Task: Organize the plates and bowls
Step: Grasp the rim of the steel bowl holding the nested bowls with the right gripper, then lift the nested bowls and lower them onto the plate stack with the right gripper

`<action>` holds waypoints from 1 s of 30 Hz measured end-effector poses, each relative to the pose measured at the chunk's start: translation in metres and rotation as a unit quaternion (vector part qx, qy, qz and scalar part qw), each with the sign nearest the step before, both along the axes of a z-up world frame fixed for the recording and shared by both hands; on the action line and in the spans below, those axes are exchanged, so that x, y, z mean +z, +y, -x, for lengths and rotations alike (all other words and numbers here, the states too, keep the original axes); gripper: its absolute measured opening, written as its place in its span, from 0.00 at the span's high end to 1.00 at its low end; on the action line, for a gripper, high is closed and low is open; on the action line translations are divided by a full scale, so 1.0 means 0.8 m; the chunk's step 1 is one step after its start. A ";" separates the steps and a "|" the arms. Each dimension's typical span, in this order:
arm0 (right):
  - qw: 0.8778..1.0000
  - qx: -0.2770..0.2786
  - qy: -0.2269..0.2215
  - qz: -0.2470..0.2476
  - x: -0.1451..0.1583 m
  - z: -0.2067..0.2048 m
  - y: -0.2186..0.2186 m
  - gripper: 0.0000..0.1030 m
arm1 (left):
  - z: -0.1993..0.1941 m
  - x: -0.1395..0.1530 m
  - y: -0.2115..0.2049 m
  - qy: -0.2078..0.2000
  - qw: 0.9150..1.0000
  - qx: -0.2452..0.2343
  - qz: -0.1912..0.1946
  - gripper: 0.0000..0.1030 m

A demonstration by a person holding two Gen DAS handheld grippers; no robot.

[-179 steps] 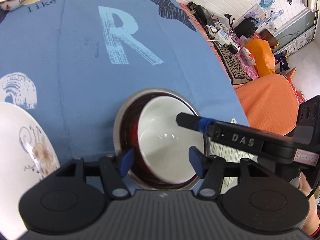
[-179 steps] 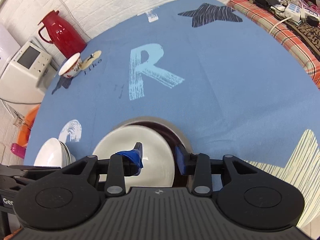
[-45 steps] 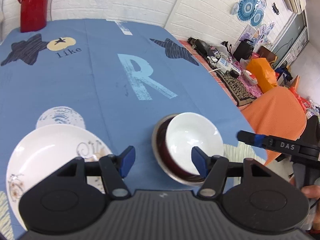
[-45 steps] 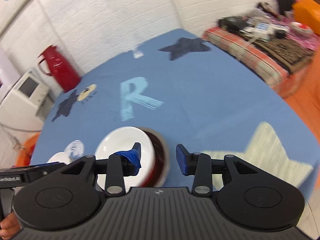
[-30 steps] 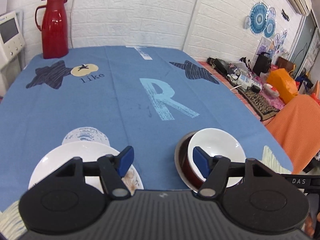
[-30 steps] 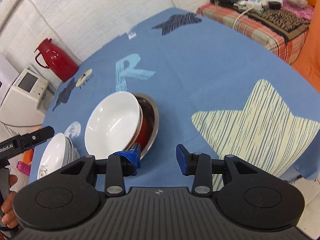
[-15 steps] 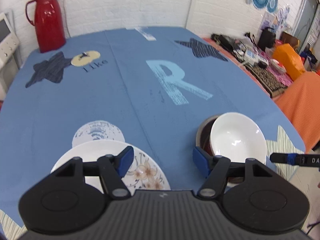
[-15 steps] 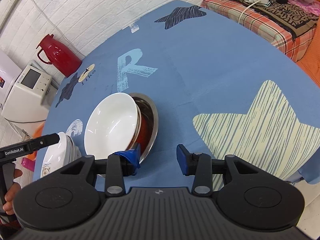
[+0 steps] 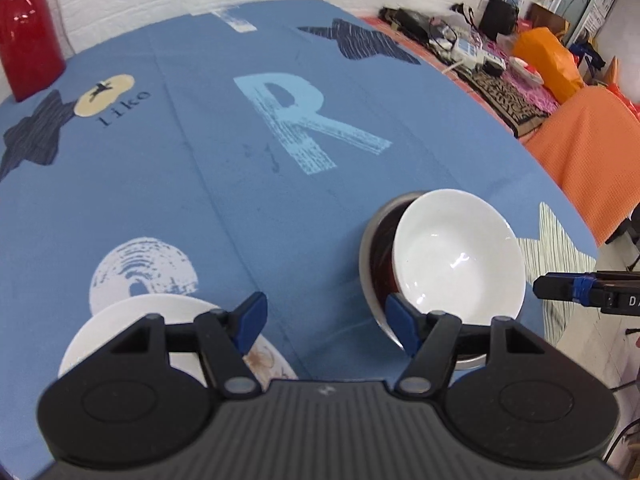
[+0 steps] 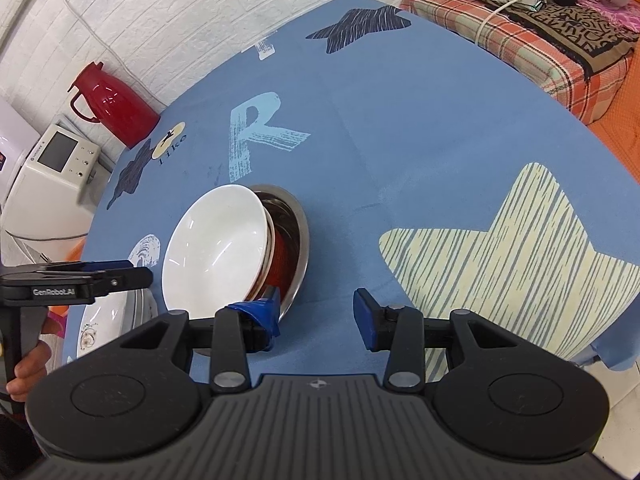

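Black ribbed gripper bodies, blue-padded fingers [image 9: 251, 316], silver pivot screws [image 10: 228, 379]

red flask [image 9: 24, 28]: cut off by the frame's top-left edge
flowered plate [image 9: 132, 332]: near half hidden behind the left gripper [image 9: 324, 320]

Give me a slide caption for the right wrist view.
Open right gripper above blue tablecloth, white bowl tilted inside steel bowl.

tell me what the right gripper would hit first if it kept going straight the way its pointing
Probably the blue tablecloth. The right gripper is open and empty, and its line passes just to the right of the steel bowl holding the tilted white bowl. Depth is unclear, so its left finger might clip the steel rim.
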State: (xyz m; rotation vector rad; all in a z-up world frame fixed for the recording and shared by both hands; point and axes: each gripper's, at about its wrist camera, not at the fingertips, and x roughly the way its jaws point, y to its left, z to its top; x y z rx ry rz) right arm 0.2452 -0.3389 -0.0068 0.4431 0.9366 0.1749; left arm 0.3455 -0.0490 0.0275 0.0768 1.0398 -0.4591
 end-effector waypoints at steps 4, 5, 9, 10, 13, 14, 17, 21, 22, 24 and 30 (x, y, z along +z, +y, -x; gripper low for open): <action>1.000 -0.004 0.006 0.001 -0.002 -0.007 -0.004 0.76 | -0.013 -0.009 -0.004 0.009 1.000 -0.005 -0.011 0.33; 1.000 -0.004 0.008 0.001 -0.002 -0.009 -0.004 0.76 | -0.015 -0.010 -0.004 0.011 1.000 -0.007 -0.008 0.33; 1.000 -0.002 0.022 -0.004 -0.008 -0.016 -0.004 0.76 | -0.021 -0.014 -0.005 0.020 1.000 -0.014 0.005 0.33; 1.000 -0.002 0.026 -0.003 -0.009 -0.018 -0.003 0.76 | -0.022 -0.016 -0.006 0.023 1.000 -0.015 0.006 0.33; 1.000 -0.002 0.030 -0.009 -0.011 -0.023 -0.003 0.75 | -0.025 -0.021 -0.007 0.025 1.000 -0.015 0.008 0.33; 0.999 -0.002 0.031 -0.008 -0.011 -0.025 -0.003 0.75 | -0.026 -0.022 -0.007 0.026 0.999 -0.016 0.010 0.33; 0.999 -0.002 0.036 -0.012 -0.012 -0.031 -0.003 0.75 | -0.028 -0.024 -0.009 0.029 0.999 -0.019 0.013 0.33; 0.999 -0.004 0.044 -0.016 -0.017 -0.041 -0.002 0.75 | -0.032 -0.031 -0.014 0.038 0.999 -0.021 0.011 0.33; 0.999 -0.005 0.047 -0.018 -0.019 -0.044 -0.002 0.75 | -0.033 -0.033 -0.015 0.040 0.999 -0.021 0.013 0.33; 0.998 -0.005 0.052 -0.023 -0.023 -0.050 -0.001 0.75 | -0.035 -0.034 -0.015 0.042 0.999 -0.017 0.014 0.33; 0.998 -0.009 0.061 -0.026 -0.030 -0.060 -0.003 0.75 | -0.041 -0.036 -0.012 0.048 0.999 -0.014 0.019 0.33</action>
